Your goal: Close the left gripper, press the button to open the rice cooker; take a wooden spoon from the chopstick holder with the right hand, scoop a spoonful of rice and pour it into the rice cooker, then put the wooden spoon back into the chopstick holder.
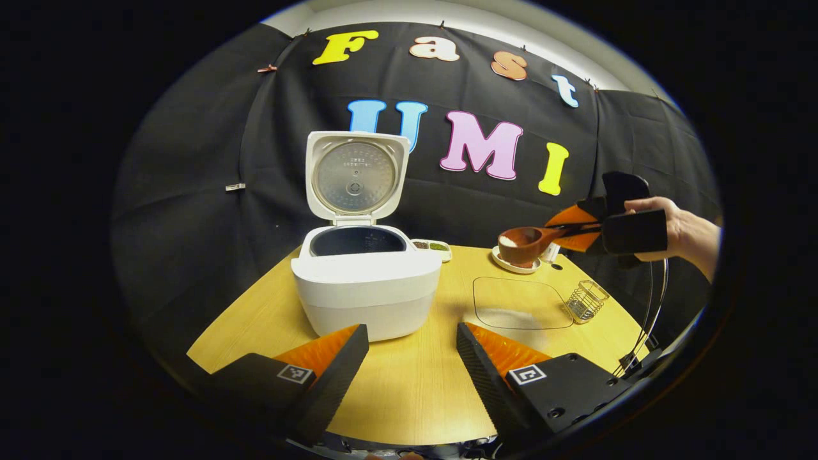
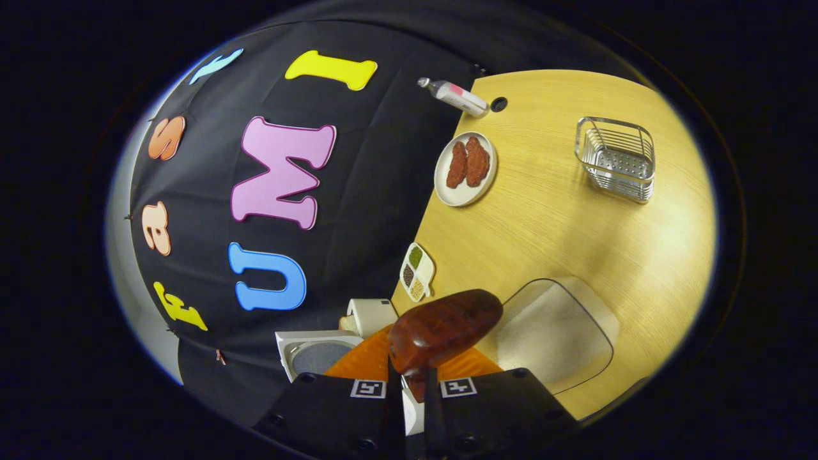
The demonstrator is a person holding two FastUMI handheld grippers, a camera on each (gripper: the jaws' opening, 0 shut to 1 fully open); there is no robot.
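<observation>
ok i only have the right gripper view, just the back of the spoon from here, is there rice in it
observer: yes, the left gripper view shows white rice in the bowl of the wooden spoon, which the right gripper holds by the handle.
operator: is the cooker open
observer: the rice cooker has its lid standing up and the inner pot uncovered.
operator: and the left gripper
observer: the left gripper is open, low over the table in front of the cooker, holding nothing.
</observation>
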